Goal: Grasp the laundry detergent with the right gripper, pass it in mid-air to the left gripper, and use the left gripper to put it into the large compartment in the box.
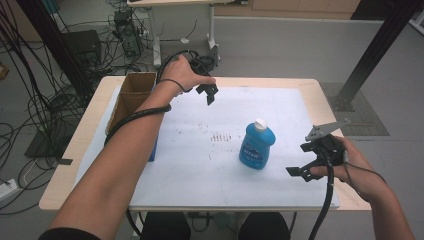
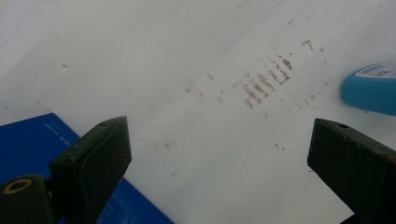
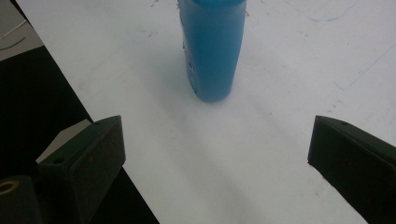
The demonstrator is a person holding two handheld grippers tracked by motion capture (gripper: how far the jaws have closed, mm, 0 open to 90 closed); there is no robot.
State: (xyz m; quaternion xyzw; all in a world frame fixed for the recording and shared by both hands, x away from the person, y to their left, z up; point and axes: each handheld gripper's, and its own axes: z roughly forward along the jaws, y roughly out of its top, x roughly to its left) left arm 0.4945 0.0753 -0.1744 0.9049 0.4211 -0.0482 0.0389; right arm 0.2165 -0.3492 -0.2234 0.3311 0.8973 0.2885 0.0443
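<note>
Nearest to me, my right tongs [image 1: 301, 167] hover low over the near right part of the tabletop [image 1: 200, 185], jaws spread wide with nothing between them. In the right gripper view they look straight at the blue bottle [image 3: 212, 51], which stands upright a little way ahead, not yet touched. I judge this the approach step: the right tongs are lined up for a grasp on the bottle's body. The next move calls for pushing forward until the jaws straddle it at mid-height, then closing evenly (the smooth plastic could slip or tip if I catch it off-centre).

The bottle is glossy blue plastic, flat-sided with rounded shoulders, a white cap [image 1: 260, 124] on top and a label on its face. It stands right of centre on a white matte sheet covering the tabletop, which carries faint reddish-brown smudges [image 2: 266, 79] near the middle.

Farther off, my left tongs [image 1: 209, 94] hang above the far edge of the sheet, also wide and empty. Beside them at far left sits an open brown cardboard box [image 1: 134, 92], stiff and rough-edged, with a flat blue thing [image 2: 32, 140] lying next to it.
</note>
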